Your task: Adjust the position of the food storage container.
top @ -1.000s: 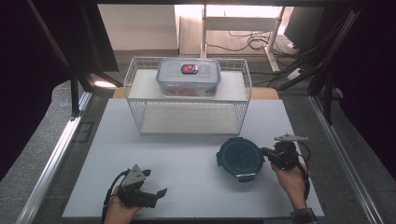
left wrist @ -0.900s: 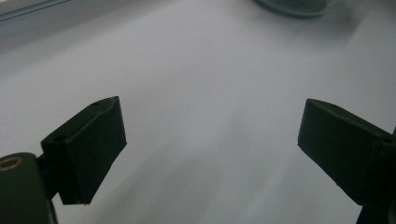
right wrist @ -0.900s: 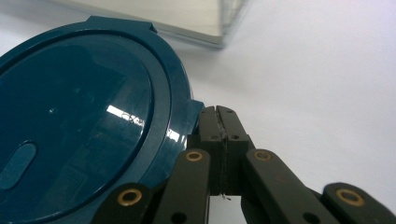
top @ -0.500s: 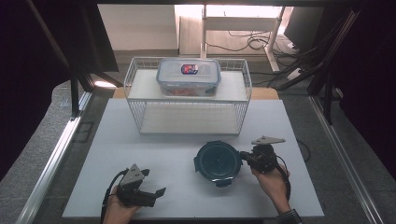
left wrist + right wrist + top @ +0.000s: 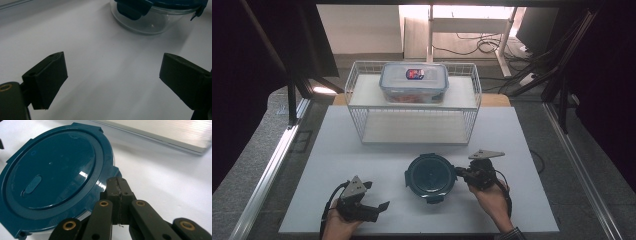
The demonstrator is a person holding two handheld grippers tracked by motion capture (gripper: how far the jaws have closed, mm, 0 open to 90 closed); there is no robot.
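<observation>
A: Round container [image 5: 430, 177] with the dark teal lid, seen from the high view, sits on the white table [image 5: 532, 150], directly to the left of the right gripper [image 5: 460, 174], whose tips meet the container's rim. The left gripper [image 5: 379, 206] lies well off toward the near left edge, apart from it.

B: And the wire rack [image 5: 472, 107] beyond?

A: Farther from both tongs, past the container, carrying a rectangular lidded box [image 5: 414, 82] on its top shelf.

B: Left gripper view?

A: Left jaws are spread wide over bare table, nothing between them. The container's glass wall and a lid clasp sit ahead of them, up and slightly right, clear of both pads.

B: Right gripper view?

A: Right jaws are pressed together, tips flat against each other, right at the lid's edge beside a clasp. Whether a thin tab is caught between the tips, I cannot tell; it looks more like a closed nose touching the rim.

B: What might go wrong?

A: I judge that a push from one side could spin the container instead of sliding it straight, since contact is off-centre on a round rim. The closed tips could also ride up over the lid edge and slip off, or snag the clasp and flip it open.
</observation>
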